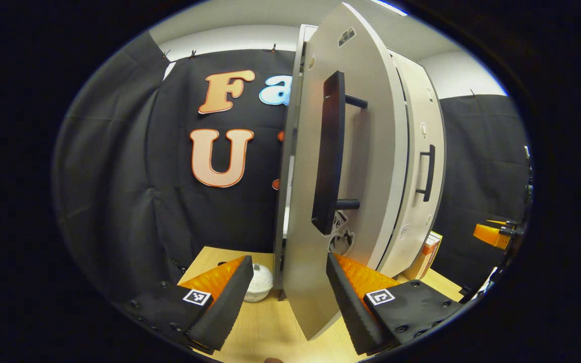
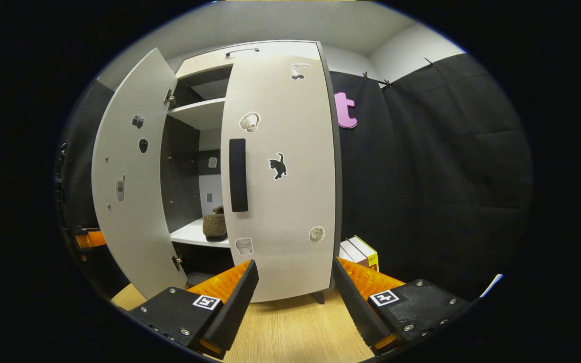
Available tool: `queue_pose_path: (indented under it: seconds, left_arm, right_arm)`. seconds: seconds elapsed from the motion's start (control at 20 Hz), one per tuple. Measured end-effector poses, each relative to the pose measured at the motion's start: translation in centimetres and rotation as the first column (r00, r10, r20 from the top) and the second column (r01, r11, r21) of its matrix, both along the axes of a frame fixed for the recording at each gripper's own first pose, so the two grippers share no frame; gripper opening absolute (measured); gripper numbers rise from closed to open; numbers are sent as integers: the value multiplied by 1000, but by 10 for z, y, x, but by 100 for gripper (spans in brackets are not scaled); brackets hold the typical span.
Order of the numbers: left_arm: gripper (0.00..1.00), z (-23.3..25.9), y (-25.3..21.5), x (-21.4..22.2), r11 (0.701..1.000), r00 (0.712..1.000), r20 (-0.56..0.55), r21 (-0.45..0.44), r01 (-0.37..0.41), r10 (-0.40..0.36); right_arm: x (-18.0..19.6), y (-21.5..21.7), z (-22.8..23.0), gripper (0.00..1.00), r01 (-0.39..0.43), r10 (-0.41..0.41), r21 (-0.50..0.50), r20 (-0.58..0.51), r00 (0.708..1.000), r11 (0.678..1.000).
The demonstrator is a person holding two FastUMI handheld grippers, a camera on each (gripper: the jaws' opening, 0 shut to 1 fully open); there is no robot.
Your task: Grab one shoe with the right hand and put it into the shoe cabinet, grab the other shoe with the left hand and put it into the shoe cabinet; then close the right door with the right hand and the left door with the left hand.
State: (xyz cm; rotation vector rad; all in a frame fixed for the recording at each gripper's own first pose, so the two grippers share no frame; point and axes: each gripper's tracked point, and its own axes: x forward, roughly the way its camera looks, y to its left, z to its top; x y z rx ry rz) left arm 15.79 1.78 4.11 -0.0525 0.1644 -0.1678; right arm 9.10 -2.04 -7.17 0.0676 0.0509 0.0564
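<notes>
Left gripper view: left door (image 1: 315, 212) edge btwn open fingers (image 1: 230, 297), untouched.

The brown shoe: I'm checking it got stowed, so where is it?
In the right gripper view the brown shoe sits on the cabinet's white shelf, between the open left door and the shut right door.

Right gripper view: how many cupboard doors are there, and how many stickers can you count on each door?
Doors: 2, the left door swung open and the right door.
Stickers on the right door: 5, the cat sticker among them.
Stickers on the left door: 3, the phone sticker among them.
Total: 10.
</notes>
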Motion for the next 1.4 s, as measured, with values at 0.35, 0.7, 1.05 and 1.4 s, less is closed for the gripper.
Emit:
queue_pose_path:
  seconds: [0.35, 0.7, 1.05, 1.4]
  left_arm:
    - [96, 1, -28, 21, 999, 999, 11, 1, 47, -47]
    - [99, -7, -39, 43, 999, 999, 3, 5, 44, -44]
    - [96, -18, -69, 78, 996, 997, -11, -36, 81, -81]
    - [96, -28, -110, 124, 997, 997, -3, 6, 80, -80]
  right_arm:
    - [-8, -19, -3, 92, 32, -32, 14, -5, 999, 999]
    - [-5, -38, -8, 92, 69, -68, 24, -18, 998, 997]
    - [3, -57, -14, 92, 96, -95, 27, -29, 995, 995]
    - [9, -83, -21, 92, 139, -138, 27, -37, 990, 990]
